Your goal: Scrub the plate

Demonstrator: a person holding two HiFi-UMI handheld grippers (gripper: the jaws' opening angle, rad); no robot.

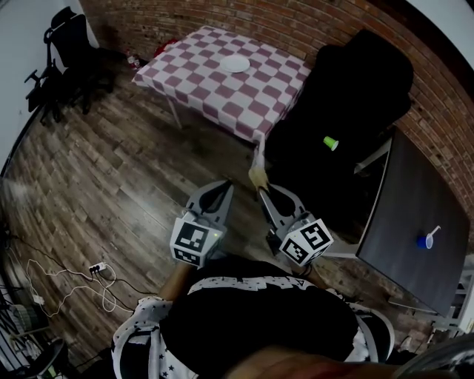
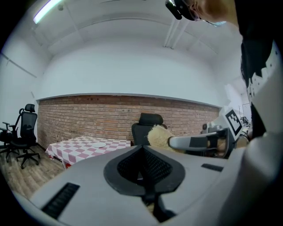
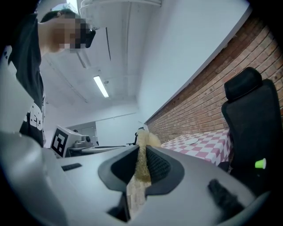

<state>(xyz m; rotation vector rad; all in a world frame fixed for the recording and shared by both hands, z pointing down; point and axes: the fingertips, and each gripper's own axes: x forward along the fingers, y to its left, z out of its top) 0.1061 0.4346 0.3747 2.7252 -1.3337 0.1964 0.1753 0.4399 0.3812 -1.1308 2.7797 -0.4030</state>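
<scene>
I have both grippers drawn in close to the operator's body, side by side and well back from the work. My right gripper (image 3: 142, 153) has its jaws clamped on a tan, fibrous scrubbing pad (image 1: 258, 170), whose fluffy end sticks out past the tips. My left gripper (image 2: 143, 164) has its jaws pressed together with nothing between them.

The round white plate (image 1: 235, 64) lies on the table covered with a red-and-white checked cloth (image 1: 211, 92), which stands by the red brick wall (image 1: 296, 22). The plate is well apart from both grippers and the pad.

To the right of that table stands a black high-backed office chair (image 1: 363, 81) with a small green plastic cup (image 1: 330, 143) resting on it. Further right, a dark grey tabletop (image 1: 411, 192) carries a small blue item I cannot identify. The floor is brown wooden planks (image 1: 118, 163).
</scene>
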